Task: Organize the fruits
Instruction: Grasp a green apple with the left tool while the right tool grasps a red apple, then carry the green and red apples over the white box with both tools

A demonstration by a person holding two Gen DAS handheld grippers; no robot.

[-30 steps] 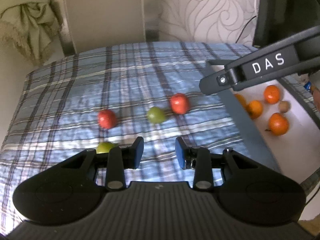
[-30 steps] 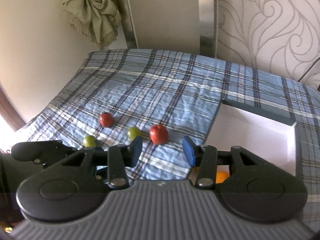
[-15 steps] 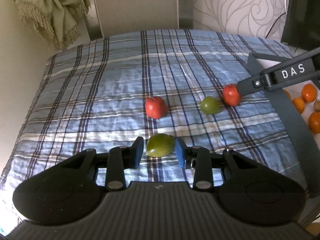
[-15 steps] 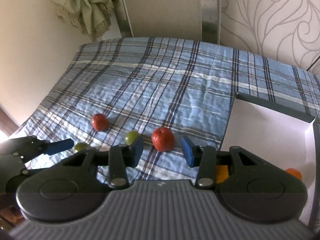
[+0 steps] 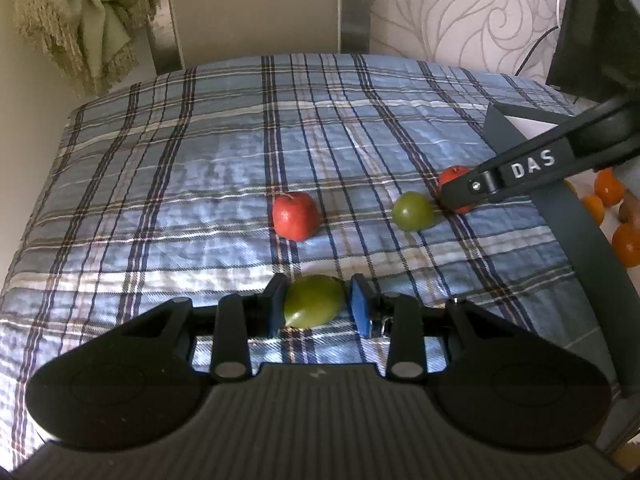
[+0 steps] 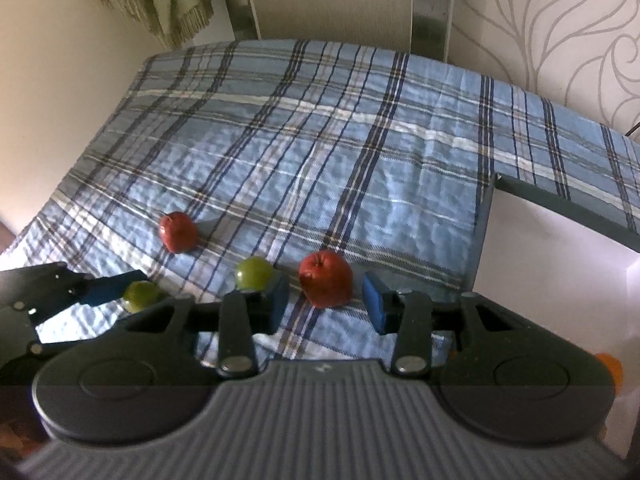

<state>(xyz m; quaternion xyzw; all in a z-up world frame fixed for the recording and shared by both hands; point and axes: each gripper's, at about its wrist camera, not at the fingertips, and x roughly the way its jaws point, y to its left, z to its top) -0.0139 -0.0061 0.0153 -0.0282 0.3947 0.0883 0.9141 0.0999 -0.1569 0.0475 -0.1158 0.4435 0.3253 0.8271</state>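
Note:
Several fruits lie on a blue plaid cloth. In the left wrist view, my left gripper [image 5: 316,306] is open with a green pear-shaped fruit [image 5: 314,306] between its pads, resting on the cloth. A red apple [image 5: 296,216] and a round green fruit [image 5: 413,211] lie beyond it. In the right wrist view, my right gripper [image 6: 325,300] is open with a second red apple [image 6: 326,278] between its fingertips, not squeezed. The round green fruit [image 6: 253,273] sits just left of the left pad. The left gripper shows at far left around the green fruit [image 6: 140,296].
A grey-walled white tray [image 5: 560,216] stands at the right and holds several oranges [image 5: 609,188]. Its wall [image 6: 480,240] is close to the right of my right gripper. A beige cloth [image 5: 80,20] hangs at the back left. The cloth's left edge drops off.
My left gripper has swung left and moved forward until the green fruit sits between its pads. My right gripper has advanced and lowered so that the red apple lies between its fingertips.

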